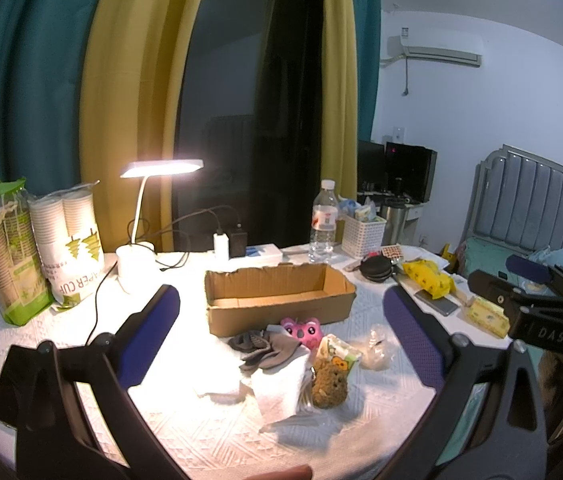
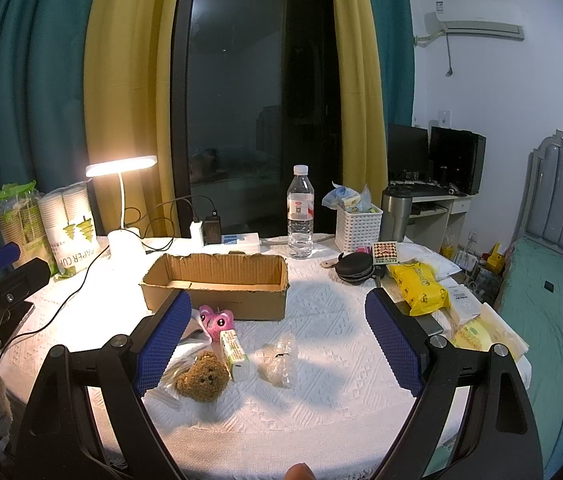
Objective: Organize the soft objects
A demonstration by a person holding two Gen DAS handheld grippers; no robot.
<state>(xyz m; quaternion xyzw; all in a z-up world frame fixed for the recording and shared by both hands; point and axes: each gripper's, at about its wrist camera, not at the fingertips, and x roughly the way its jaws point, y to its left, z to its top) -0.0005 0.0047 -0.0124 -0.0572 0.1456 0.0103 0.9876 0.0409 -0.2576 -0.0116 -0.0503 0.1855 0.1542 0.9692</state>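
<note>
An open cardboard box (image 1: 277,296) (image 2: 217,284) stands empty mid-table. In front of it lies a heap of soft things: a grey glove (image 1: 265,348), a pink plush (image 1: 301,330) (image 2: 217,320), a brown plush bear (image 1: 327,386) (image 2: 203,376), a small tissue pack (image 1: 339,354) (image 2: 235,354), a white towel (image 1: 277,388) and a clear crumpled plastic bag (image 1: 377,348) (image 2: 277,364). My left gripper (image 1: 281,328) is open, held above the heap. My right gripper (image 2: 277,340) is open above the plastic bag, empty.
A lit desk lamp (image 1: 137,256) with cables, paper cup packs (image 1: 69,248), a water bottle (image 2: 300,212), a white basket (image 2: 357,226), black round cases (image 2: 355,268) and a yellow packet (image 2: 419,288) ring the table (image 2: 321,400). A bed (image 2: 541,320) stands at right.
</note>
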